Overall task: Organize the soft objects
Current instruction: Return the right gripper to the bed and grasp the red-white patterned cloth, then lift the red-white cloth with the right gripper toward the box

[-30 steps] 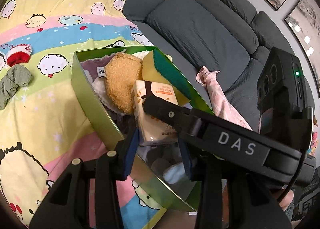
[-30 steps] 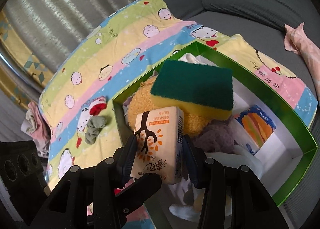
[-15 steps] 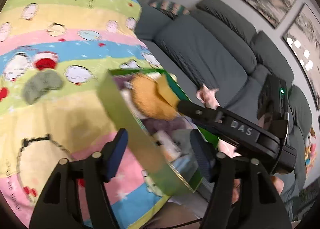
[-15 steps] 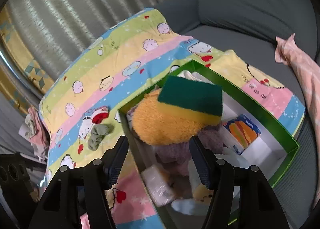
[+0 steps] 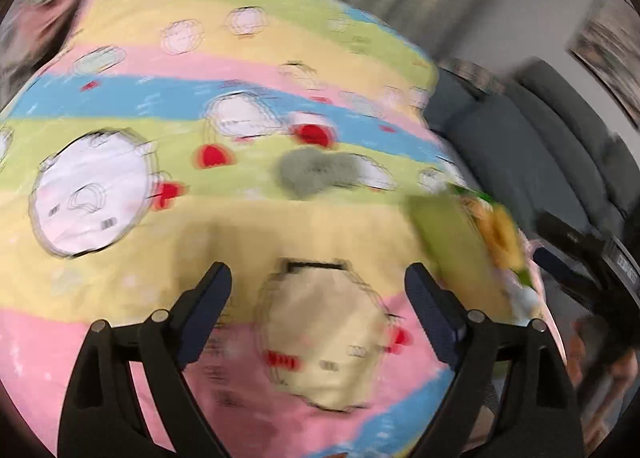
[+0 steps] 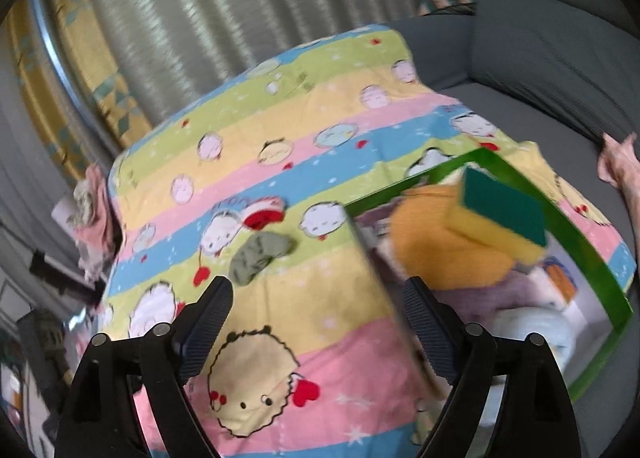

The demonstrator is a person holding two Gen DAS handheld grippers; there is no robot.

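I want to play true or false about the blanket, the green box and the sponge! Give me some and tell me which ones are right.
1. A grey-green sock lies on the striped blanket, outside the green box. True.
2. The sponge sits on the bare sofa. False: it rests in the box, on top of a fluffy orange thing.
3. The right tool is squeezing a sock. False: nothing is between its jaws, which are opening.
4. The left tool holds nothing. True; its jaws are opening over the blanket.
5. The box is empty. False: soft things fill it.
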